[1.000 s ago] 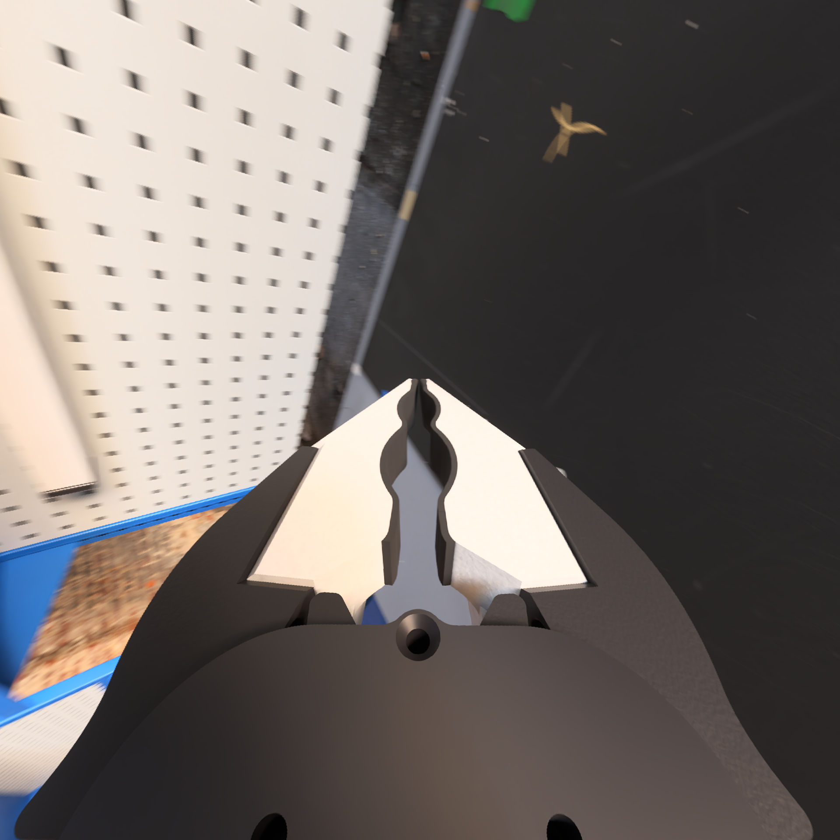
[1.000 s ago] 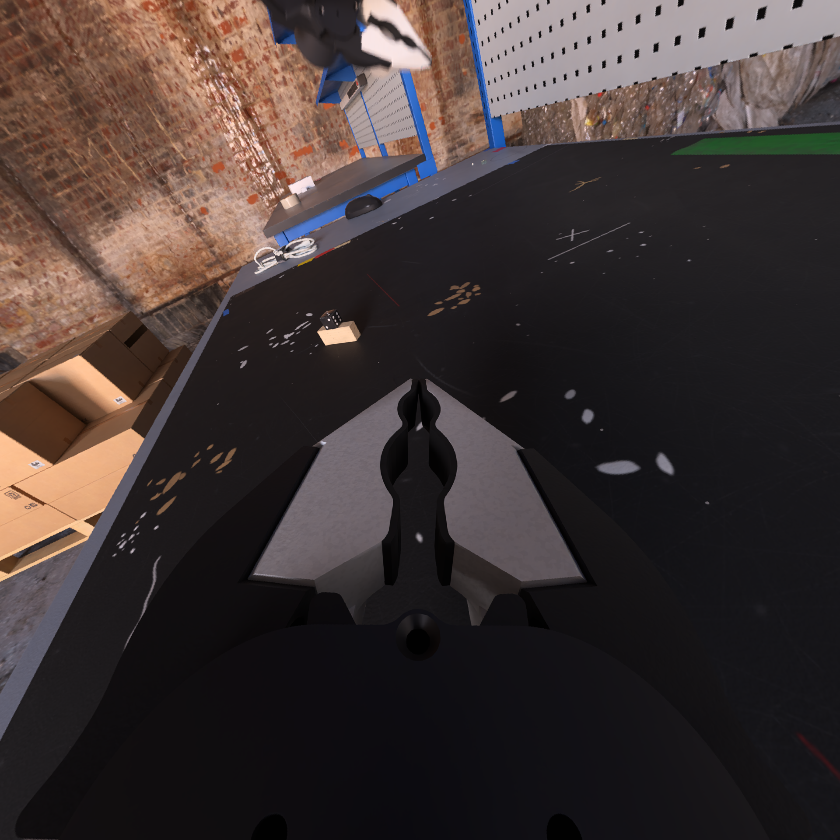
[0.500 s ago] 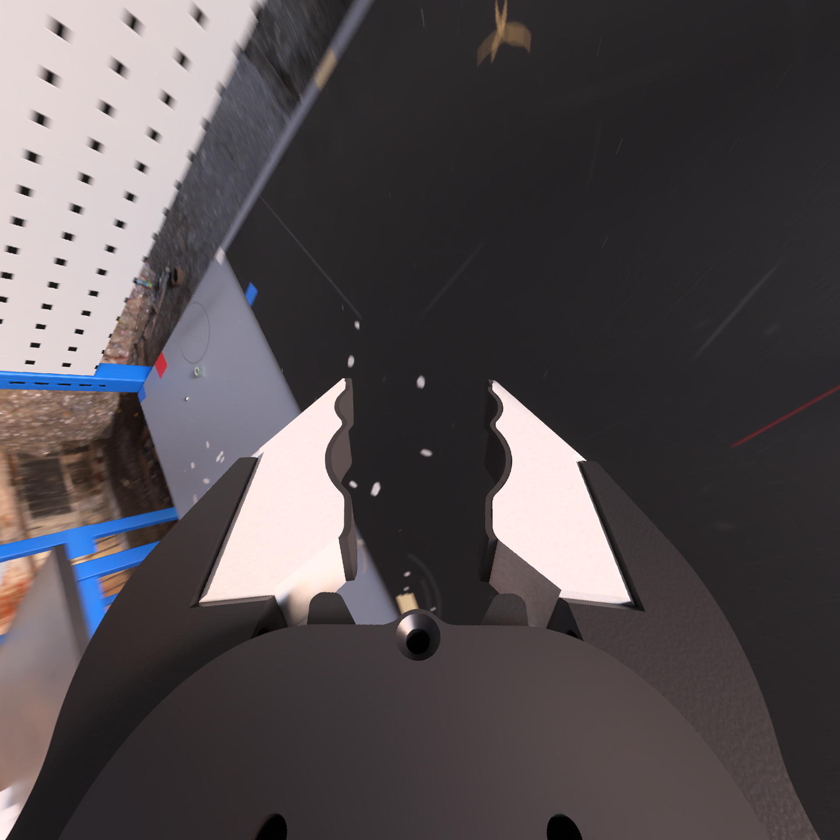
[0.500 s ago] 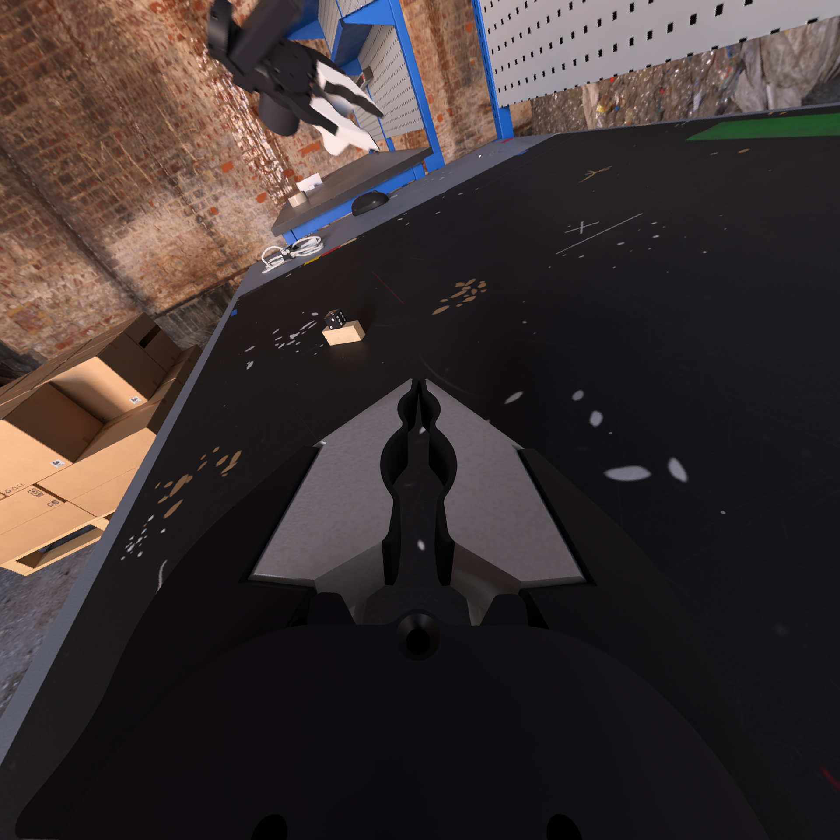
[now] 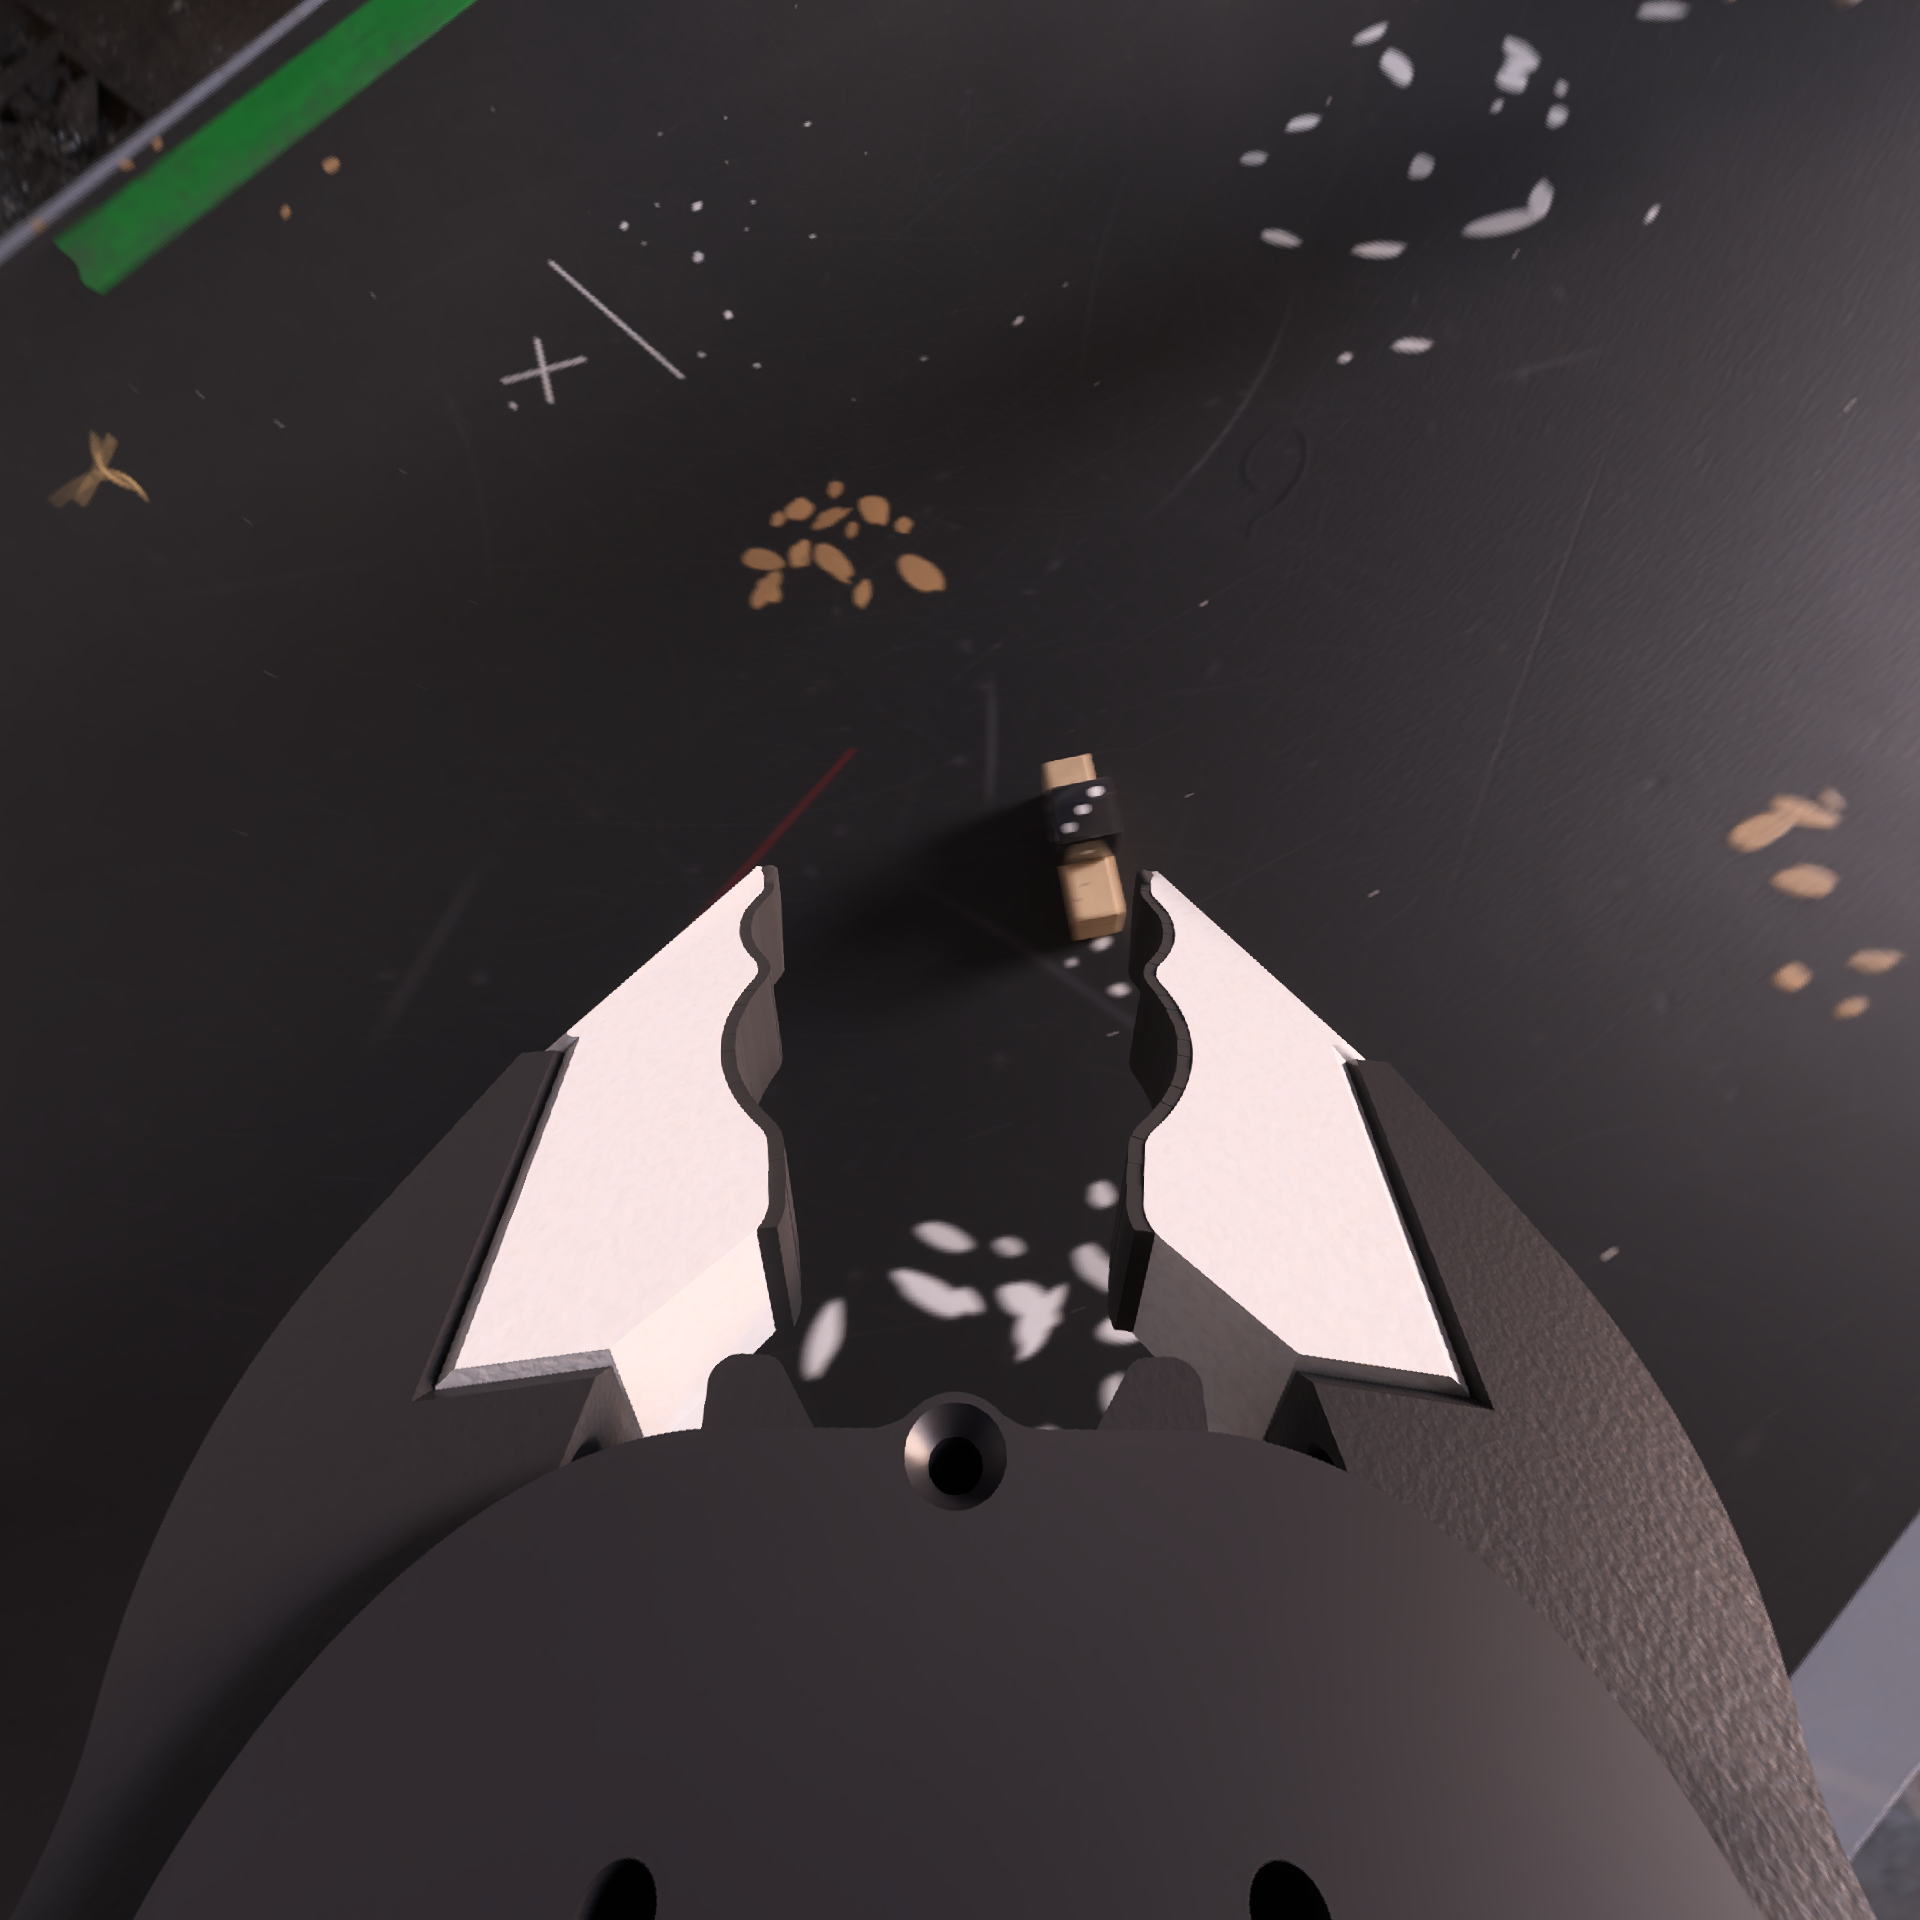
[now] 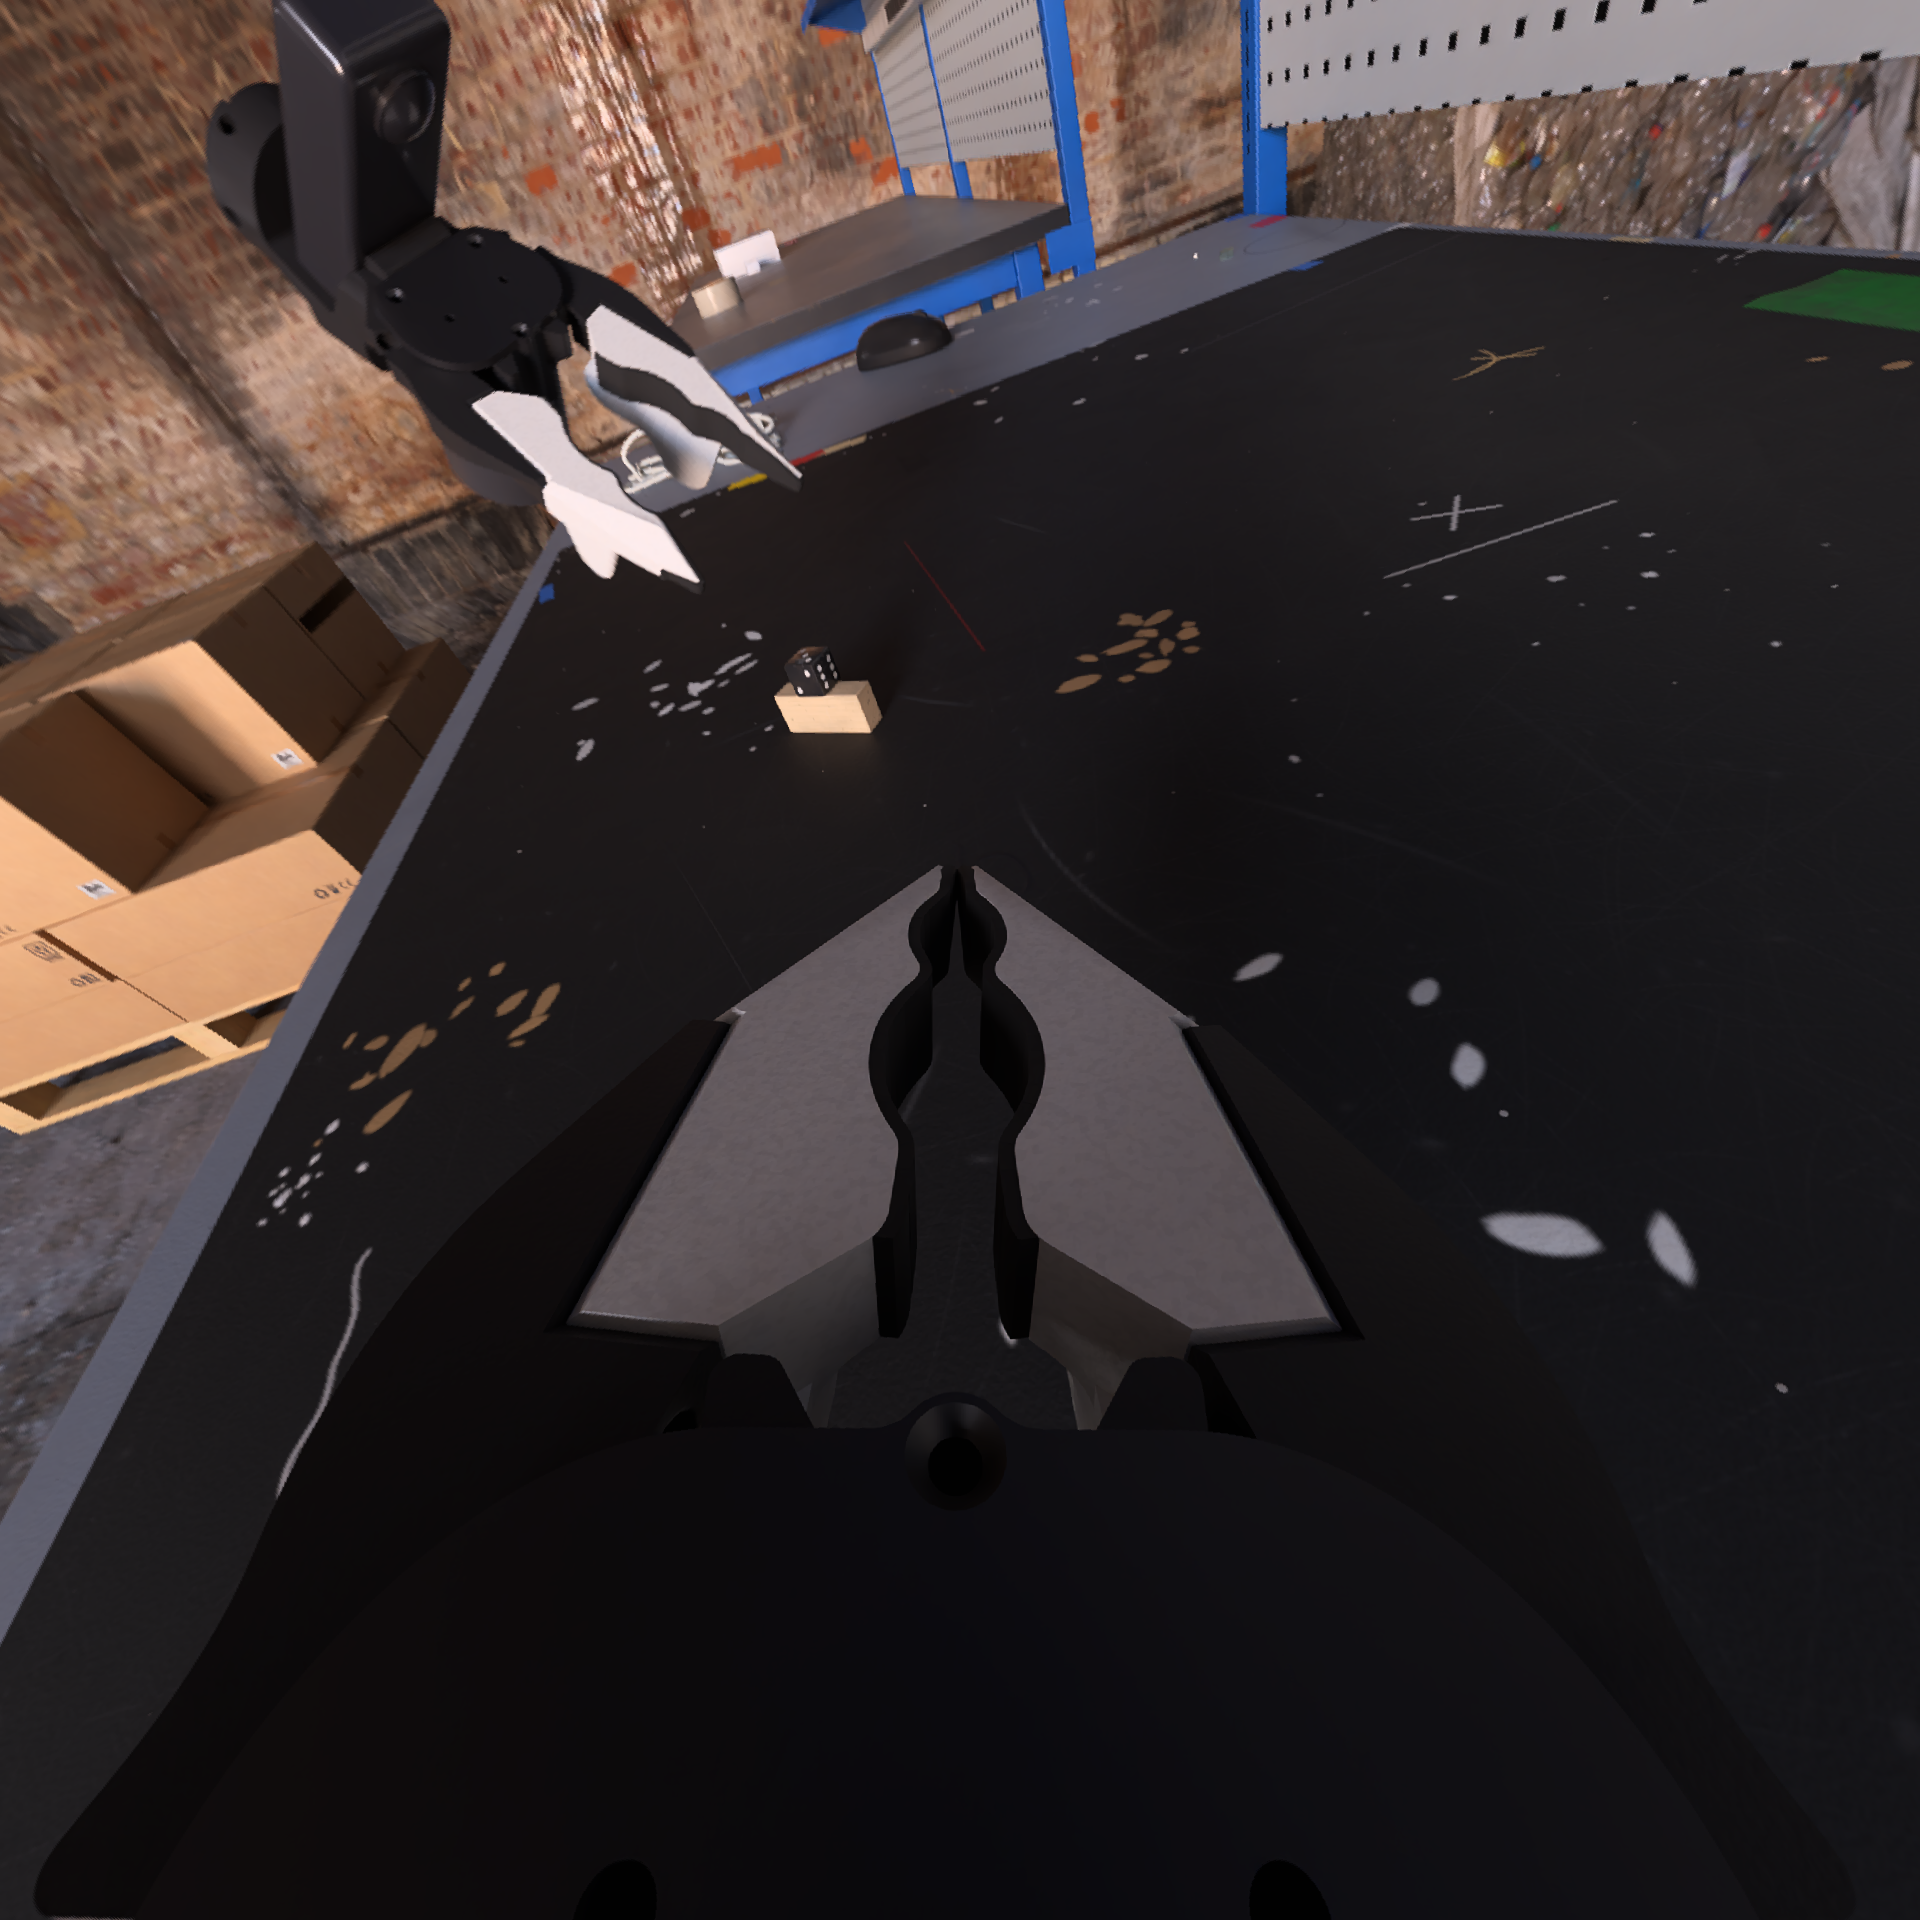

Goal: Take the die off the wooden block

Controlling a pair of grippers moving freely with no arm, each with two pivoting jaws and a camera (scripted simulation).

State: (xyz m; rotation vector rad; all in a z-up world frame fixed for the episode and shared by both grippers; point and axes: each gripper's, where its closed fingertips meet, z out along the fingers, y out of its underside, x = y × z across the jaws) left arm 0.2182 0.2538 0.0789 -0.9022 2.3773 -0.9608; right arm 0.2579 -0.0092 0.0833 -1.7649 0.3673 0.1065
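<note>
We are seeing our left gripper (image 5: 956,894) spread above the die (image 5: 1081,812) on the wooden block (image 5: 1089,888); only the right view is showing cardboard boxes (image 6: 156,831) and our right gripper (image 6: 958,875) closed, empty.

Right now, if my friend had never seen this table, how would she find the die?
Start at the big black table, then look near its left edge for a small tan wooden block. The die sits on top of it: a tiny black cube with white dots, the only dark thing on that block.
</note>
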